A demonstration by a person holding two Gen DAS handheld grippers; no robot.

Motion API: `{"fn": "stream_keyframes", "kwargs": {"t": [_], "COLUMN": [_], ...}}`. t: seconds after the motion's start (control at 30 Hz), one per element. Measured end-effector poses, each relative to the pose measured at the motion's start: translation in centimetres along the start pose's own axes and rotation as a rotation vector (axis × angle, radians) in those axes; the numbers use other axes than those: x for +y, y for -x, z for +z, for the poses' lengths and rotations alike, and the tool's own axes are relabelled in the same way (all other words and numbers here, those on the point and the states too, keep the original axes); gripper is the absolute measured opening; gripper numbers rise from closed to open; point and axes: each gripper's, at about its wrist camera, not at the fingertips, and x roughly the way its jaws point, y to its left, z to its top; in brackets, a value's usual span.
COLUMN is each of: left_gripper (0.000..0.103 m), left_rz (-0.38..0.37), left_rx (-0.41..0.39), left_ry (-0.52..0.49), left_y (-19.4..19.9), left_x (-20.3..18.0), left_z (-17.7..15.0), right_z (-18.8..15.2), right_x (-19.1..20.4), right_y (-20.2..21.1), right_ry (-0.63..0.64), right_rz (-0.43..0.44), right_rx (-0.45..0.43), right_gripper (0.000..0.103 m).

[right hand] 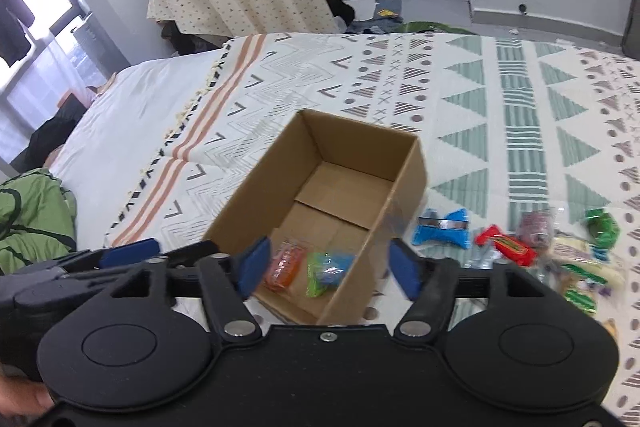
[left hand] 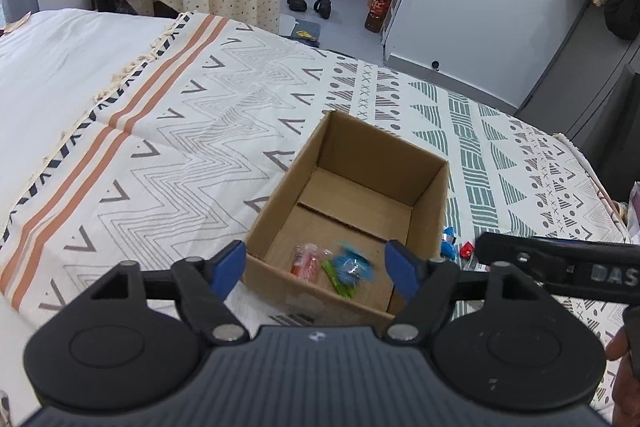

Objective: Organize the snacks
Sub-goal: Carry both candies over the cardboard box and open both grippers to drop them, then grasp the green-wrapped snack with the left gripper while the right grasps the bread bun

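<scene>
Overhead, both grippers' fingers (left hand: 231, 265) (right hand: 404, 269) spread empty above the cardboard box (left hand: 430, 211).

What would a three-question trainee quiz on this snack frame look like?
1. True or false: the cardboard box already holds snacks.
2. On which side of the box do the loose snacks lie in the right wrist view? A) left B) right C) behind
3. Fill in: both the left hand-held gripper and the right hand-held gripper are ____.

Key: 1 true, an orange packet and a blue-green packet lie inside; 2 B; 3 open, holding nothing.
</scene>
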Motion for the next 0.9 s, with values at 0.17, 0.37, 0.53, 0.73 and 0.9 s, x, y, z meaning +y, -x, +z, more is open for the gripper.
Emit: {"fn": "stream_keyframes", "kwargs": {"t": [0.17, 0.37, 0.53, 0.73, 0.9], "left_gripper": [0.087, 0.099, 0.103, 0.103, 0.103], "left_rz": [0.006, -0.018, -0.034, -0.049, -0.065], "left_rx": [-0.006, -0.024, -0.038, -0.046, -0.038], "left_ry": [-0.012, -0.024, -0.029, -0.053, -0.077], "left_y": [0.6, 1.5, 2.1, 2.7, 2.9], "left_x": [-1.1, -2.7, -3.9, -5.5, -7.0], "left_z": [-0.7, -1.6, -2.2, -2.8, -3.5], "right_z": [-0.8, -1.7, -2.5, -4.1, -5.3], "right_x": [-1.7, -3.2, -4.1, -5.8, -7.4], "right_y": [2.0, 4.0, 5.6, 7.1, 8.0], "right_ry": [-0.003, 0.019, 0.027, 0.026, 0.003], "right_rz": [-0.022, -0.074, -0.103, -0.129, -0.130], "right_rx": [-0.013, -0.026, -0.058, -0.079, -0.084], "right_gripper": [0.094, 0.102, 0.103, 0.103, 0.103]}}
